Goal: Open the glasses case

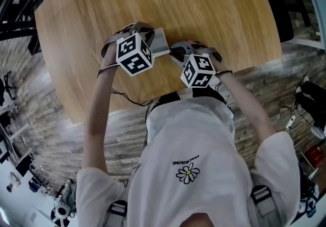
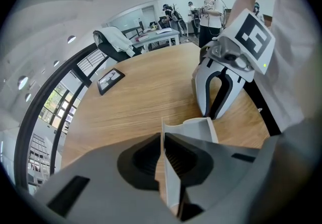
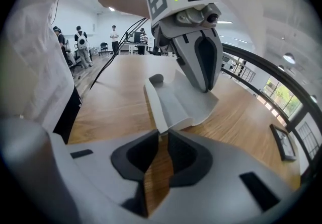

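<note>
Nearest to the head camera, the person's white T-shirt (image 1: 193,139) fills the lower frame, and both forearms reach forward over the near edge of the round wooden table (image 1: 204,6). Just beyond that edge, the left gripper (image 2: 162,135) and the right gripper (image 3: 162,135) stand side by side, each angled steeply down, with their marker cubes uppermost. The grey glasses case (image 3: 176,102) lies on the table between the two grippers, close to the near edge. The left gripper's fingers are pressed together on a thin grey panel of the case, which stands edge-on between the pads. The right gripper's fingers pinch the near end of the case at their very tips; behind the tips the wood shows through a narrow gap between them. Farther out, the table surface is bare wood up to a dark flat framed object (image 2: 109,81) lying near the far left rim. Past the table, several people (image 2: 209,6) stand in a bright room.
</note>
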Tool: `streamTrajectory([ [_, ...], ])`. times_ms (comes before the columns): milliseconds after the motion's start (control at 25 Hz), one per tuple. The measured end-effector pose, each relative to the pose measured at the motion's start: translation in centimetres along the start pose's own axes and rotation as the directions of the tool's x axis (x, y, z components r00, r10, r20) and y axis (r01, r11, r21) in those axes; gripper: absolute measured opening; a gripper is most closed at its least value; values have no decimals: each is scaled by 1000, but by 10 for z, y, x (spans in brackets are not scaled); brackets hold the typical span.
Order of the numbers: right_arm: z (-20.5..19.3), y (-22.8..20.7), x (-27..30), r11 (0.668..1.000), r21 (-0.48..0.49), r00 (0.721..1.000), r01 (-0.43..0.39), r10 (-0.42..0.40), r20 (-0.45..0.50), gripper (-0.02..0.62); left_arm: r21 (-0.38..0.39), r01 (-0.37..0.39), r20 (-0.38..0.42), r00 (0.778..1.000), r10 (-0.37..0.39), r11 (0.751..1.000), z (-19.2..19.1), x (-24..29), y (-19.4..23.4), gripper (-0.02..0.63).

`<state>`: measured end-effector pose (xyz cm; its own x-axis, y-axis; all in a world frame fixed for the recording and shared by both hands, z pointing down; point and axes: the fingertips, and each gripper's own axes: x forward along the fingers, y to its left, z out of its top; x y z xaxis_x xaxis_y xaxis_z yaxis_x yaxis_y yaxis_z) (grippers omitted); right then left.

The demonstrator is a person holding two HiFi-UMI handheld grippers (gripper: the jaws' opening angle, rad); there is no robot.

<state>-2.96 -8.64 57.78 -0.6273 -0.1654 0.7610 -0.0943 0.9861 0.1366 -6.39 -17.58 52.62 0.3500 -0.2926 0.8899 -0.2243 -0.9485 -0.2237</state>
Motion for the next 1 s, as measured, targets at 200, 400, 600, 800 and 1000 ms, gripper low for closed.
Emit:
streamTrajectory([
  [200, 0, -10, -16, 999, 20, 999, 32, -32, 3, 69, -30, -8, 21, 1000, 9, 1000, 4, -8, 3, 118],
  [400, 20, -31, -41, 995, 45, 994, 93, -96, 47, 68, -37, -55, 66, 996, 57, 998, 14, -28, 11, 103],
  [600, 58, -65, -74, 979, 38, 970, 201, -204, 135, 51, -67, -169, 156, 972, 178, 983, 41, -66, 37, 83],
  [800, 107, -106, -116, 940, 73, 904, 334, -341, 259, 30, -130, -288, 268, 911, 313, 949, 68, -123, 62, 62],
  [1000, 162, -141, -167, 882, 139, 788, 451, -466, 403, 9, -255, -406, 356, 804, 476, 877, 81, -187, 85, 35],
])
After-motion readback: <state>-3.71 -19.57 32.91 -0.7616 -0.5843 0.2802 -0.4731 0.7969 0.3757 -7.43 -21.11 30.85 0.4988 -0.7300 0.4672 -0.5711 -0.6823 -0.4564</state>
